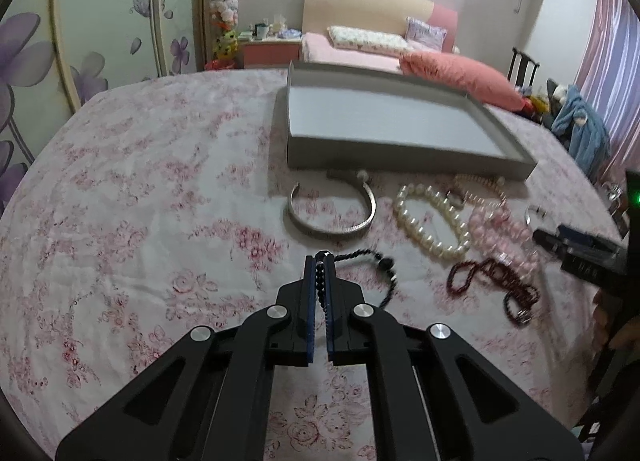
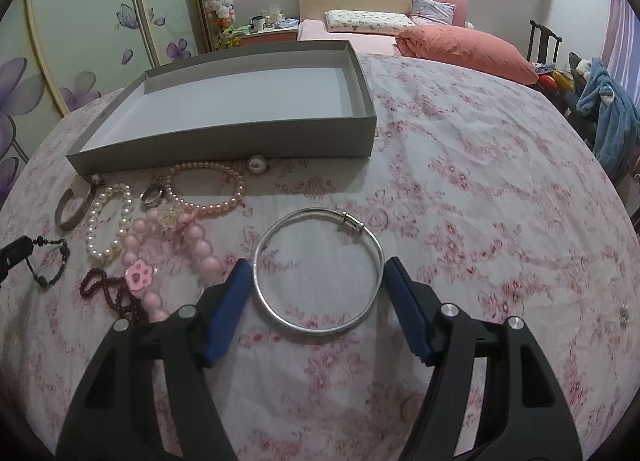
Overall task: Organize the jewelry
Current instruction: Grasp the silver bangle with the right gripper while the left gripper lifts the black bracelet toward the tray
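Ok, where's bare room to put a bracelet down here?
The grey box is bare inside. So is the floral cloth right of the silver bangle and box. Crowded: the strip in front of the box, around the white pearl bracelet and pink beads.

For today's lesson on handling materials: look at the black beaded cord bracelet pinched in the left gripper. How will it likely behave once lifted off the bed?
The black beaded cord bracelet will probably hang limp, since its cord already lies in loose curves. The left gripper pinches only one beaded stretch, so the rest may swing. It looks light; round beads might slip between flat pads.
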A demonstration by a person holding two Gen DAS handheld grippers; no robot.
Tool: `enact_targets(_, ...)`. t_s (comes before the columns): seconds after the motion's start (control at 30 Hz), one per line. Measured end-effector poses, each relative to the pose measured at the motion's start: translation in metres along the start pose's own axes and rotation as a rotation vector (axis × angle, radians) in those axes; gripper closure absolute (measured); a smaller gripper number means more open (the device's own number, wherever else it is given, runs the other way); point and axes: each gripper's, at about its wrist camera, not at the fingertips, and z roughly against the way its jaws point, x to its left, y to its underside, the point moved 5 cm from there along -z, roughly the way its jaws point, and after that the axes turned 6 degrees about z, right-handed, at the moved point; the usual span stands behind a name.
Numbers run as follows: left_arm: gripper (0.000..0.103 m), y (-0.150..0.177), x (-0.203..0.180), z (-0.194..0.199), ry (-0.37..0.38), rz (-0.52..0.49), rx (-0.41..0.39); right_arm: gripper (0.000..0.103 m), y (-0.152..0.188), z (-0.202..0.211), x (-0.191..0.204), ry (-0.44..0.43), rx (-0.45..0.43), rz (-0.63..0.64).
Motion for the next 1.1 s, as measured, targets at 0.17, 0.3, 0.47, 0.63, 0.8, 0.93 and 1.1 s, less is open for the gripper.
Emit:
enact_targets(0.17,0.098,-0.006,-0.004,0.017,0.041,-0.001,-0.049,0.036,0.001,0.012,0.003,-0.017,-0.036,-0.014)
enact_targets(0.3,0.098,-0.01,-0.012,0.027,0.068,-0.01,-0.085,0.036,-0.001,0.022,0.01,-0.021,-0.069,-0.007)
enact_targets(0.47,0.098,-0.015,-0.019,0.032,0.079,-0.018,-0.11,0.036,-0.001,0.028,0.02,-0.042,-0.081,0.005)
enact_targets(0.63,0.098,-0.016,-0.023,0.038,0.092,-0.024,-0.132,0.036,-0.001,0.034,0.027,-0.057,-0.094,0.013)
enact_targets(0.8,0.098,-0.02,-0.029,0.041,0.102,-0.03,-0.144,0.036,-0.001,0.036,0.029,-0.066,-0.101,0.01)
enact_targets(0.93,0.098,-0.022,-0.033,0.043,0.106,-0.034,-0.153,0.036,-0.003,0.039,0.03,-0.072,-0.116,0.004)
enact_targets(1.1,0.098,-0.028,-0.039,0.045,0.106,-0.038,-0.175,0.036,-0.011,0.051,0.034,-0.068,-0.172,0.001)
